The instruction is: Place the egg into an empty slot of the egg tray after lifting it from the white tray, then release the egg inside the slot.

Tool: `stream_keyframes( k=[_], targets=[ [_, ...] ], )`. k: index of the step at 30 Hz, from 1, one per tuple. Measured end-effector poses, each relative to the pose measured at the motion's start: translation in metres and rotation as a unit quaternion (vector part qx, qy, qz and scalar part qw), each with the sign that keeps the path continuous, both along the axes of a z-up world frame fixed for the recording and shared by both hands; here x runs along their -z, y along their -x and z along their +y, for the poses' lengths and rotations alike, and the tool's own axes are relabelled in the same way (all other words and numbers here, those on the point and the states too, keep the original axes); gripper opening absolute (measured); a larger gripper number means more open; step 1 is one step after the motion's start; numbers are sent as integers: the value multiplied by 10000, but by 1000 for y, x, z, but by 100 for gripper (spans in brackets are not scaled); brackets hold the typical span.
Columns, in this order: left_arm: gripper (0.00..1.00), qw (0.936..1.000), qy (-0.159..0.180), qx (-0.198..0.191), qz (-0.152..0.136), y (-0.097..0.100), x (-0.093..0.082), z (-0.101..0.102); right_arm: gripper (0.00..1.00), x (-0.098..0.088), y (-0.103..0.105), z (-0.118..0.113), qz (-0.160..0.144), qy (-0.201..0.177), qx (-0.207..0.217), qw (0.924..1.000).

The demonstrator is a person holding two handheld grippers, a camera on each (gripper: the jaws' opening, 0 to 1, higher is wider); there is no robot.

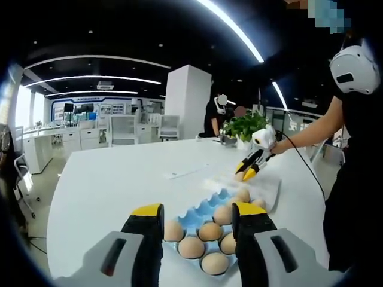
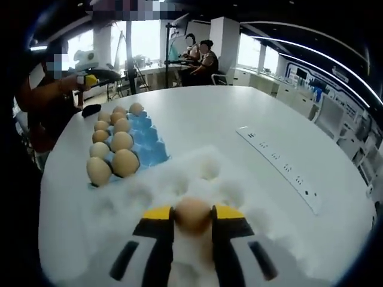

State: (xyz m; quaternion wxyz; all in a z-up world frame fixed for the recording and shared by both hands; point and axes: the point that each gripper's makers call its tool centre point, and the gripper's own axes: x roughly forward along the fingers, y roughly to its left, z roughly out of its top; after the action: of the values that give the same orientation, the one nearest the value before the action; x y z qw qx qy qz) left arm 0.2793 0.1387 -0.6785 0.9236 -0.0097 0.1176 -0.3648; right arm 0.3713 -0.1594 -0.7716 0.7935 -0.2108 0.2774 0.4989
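Observation:
A tan egg (image 2: 192,214) sits between the yellow tips of my right gripper (image 2: 192,216), which is shut on it low over the white tray (image 2: 203,170). To the left lies the blue egg tray (image 2: 149,146), its left rows filled with several eggs (image 2: 122,142) and its right slots bare. In the left gripper view my left gripper (image 1: 197,210) stands open above the near end of the blue egg tray (image 1: 200,210), nothing between its fingers. Beyond it the right gripper (image 1: 250,169) points down at the white tray (image 1: 263,185).
A white power strip (image 2: 278,161) lies on the round white table (image 2: 239,113) to the right of the trays. A potted plant (image 1: 245,125) stands at the table's far side. A person (image 1: 353,149) stands at its right edge, and others sit behind.

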Motion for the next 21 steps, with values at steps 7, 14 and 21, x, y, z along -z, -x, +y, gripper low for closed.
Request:
stream_keyframes(
  k=[7, 14, 21],
  targets=[
    [46, 10000, -8, -4, 15, 0, 0, 0, 23, 1, 2, 2, 49, 45, -26, 10000],
    [46, 10000, -2, -37, -4, 1, -1, 3, 25, 15, 0, -4, 156, 336, -153, 9992],
    [46, 10000, -9, -30, 4, 2, 0, 2, 24, 15, 0, -4, 406, 277, 103, 9987]
  ],
)
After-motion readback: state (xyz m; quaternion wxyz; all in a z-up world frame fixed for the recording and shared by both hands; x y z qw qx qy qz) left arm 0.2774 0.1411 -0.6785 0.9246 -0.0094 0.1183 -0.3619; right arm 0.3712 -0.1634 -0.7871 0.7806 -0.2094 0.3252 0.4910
